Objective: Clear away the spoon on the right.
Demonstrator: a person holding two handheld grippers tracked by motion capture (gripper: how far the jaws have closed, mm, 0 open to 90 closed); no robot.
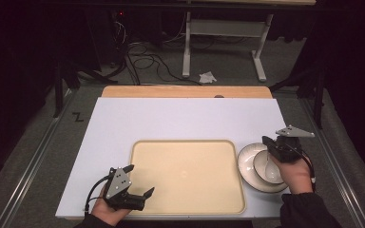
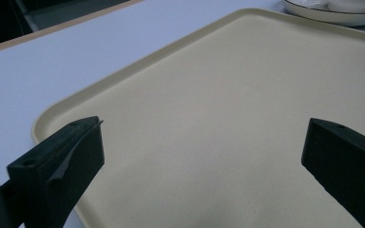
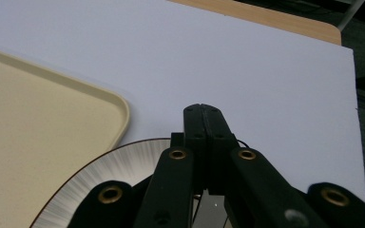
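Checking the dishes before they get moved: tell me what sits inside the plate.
A smaller white bowl sits inside the plate, right of the tray. The shut right gripper and hand cover the plate's right side, hiding anything there.

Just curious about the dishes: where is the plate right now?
In the high view the plate lies on the white table, just right of the tray, under the right gripper.

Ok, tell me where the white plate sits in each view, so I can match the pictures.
High view: the white plate lies at lower right, just right of the cream tray, with a small bowl on it.
Left gripper view: its rim crosses the top right corner.
Right gripper view: it fans out at bottom centre-left, behind the shut jaws.
Shared landmark: the tray's rounded corner beside the plate.
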